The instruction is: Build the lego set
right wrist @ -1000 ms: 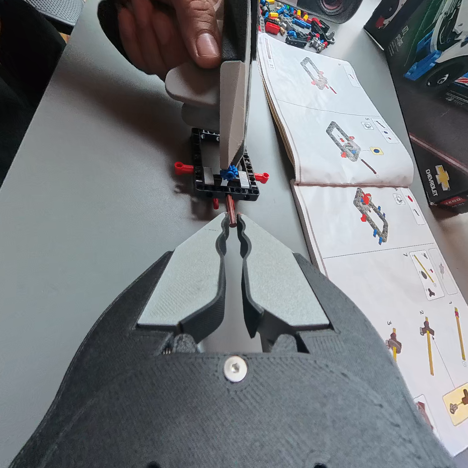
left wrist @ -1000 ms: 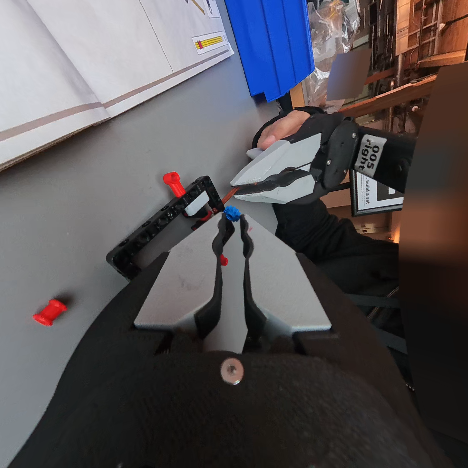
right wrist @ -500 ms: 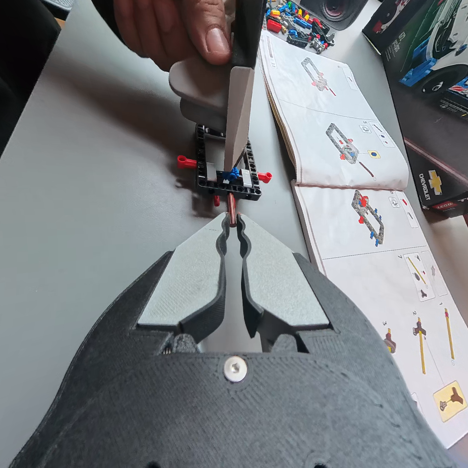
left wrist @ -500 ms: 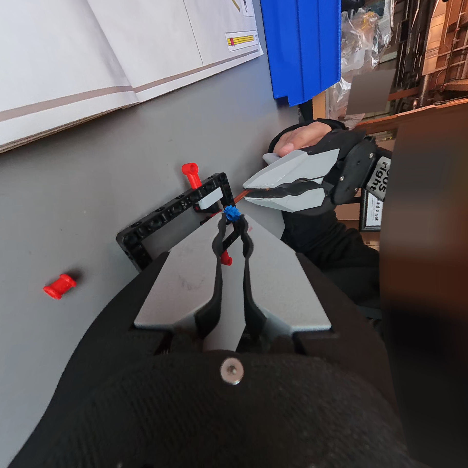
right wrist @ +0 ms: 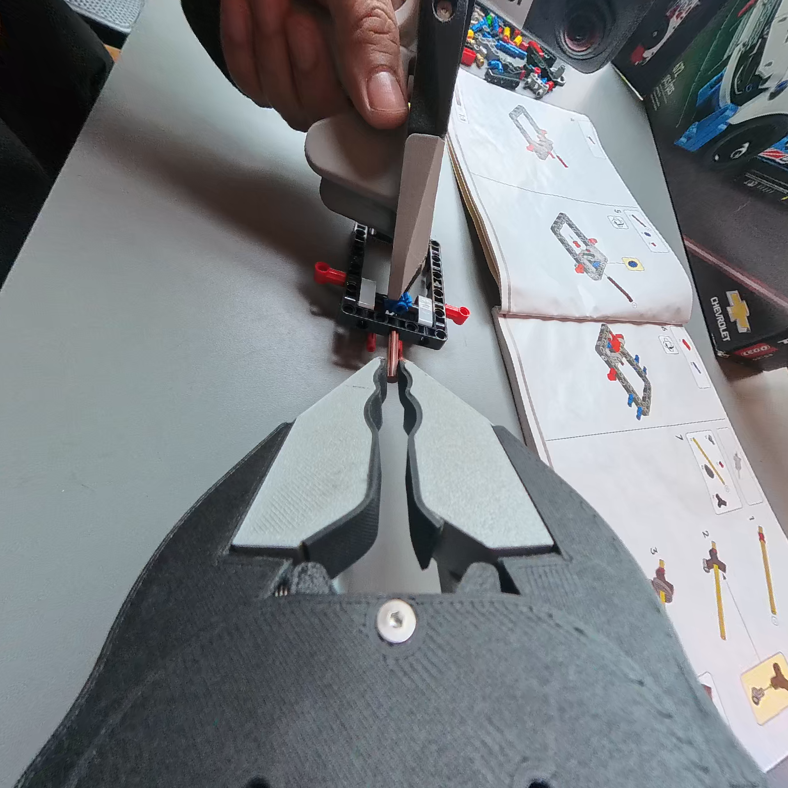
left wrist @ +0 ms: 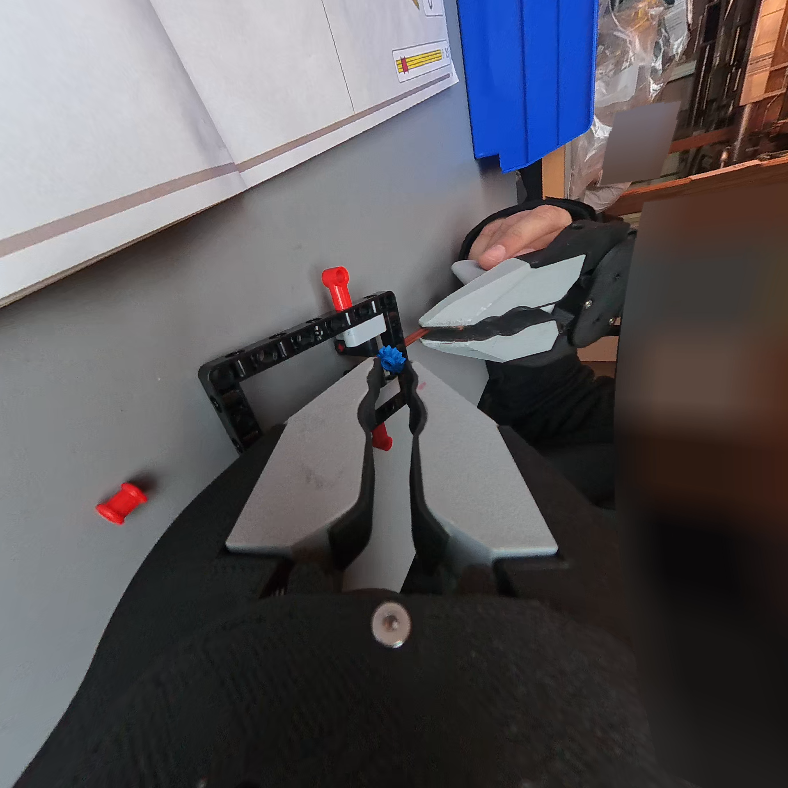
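Both my grippers pinch parts: left gripper (left wrist: 391,370) nips the blue gear (left wrist: 391,358), right gripper (right wrist: 391,367) clamps the brown axle (right wrist: 394,350) at the black frame's (right wrist: 394,325) 6 o'clock edge.

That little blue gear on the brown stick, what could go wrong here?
1. The left gripper pinches the blue gear only at its fingertips, so it might pop out.
2. The right gripper holds just the end of the brown axle; pushing crookedly could jam it in the black frame, or slide the frame across the table.
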The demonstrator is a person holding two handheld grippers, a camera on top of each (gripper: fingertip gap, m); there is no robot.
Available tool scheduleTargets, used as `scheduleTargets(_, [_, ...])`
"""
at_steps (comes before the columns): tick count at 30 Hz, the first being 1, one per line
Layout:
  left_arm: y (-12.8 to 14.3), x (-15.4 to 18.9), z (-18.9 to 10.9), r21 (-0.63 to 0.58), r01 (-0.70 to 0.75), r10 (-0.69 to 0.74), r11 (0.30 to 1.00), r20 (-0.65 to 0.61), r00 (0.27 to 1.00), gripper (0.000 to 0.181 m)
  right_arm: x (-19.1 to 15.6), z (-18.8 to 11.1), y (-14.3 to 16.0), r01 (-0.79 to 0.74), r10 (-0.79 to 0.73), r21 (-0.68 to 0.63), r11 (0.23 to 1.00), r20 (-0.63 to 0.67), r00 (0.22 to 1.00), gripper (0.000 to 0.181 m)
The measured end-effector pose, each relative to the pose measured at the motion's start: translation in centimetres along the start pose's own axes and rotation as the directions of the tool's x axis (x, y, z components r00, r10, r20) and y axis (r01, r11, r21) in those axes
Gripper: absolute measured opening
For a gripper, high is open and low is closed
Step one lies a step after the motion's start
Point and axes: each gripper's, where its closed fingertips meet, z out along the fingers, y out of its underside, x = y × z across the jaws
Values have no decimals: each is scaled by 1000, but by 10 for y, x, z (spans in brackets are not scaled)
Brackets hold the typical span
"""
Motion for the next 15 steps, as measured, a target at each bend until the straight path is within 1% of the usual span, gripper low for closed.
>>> scheduleTargets(8, [-2, 1, -1, 2, -13, 13, 1000, 4, 1000, 8, 1, -1, 3, 17, -17, -17, 1000, -12, 1000, 2])
scheduleTargets(15, [-2, 1, 3, -24, -29, 30, 999, 12, 999, 8, 1, -4, 5, 22, -23, -24, 999, -19, 1000, 2])
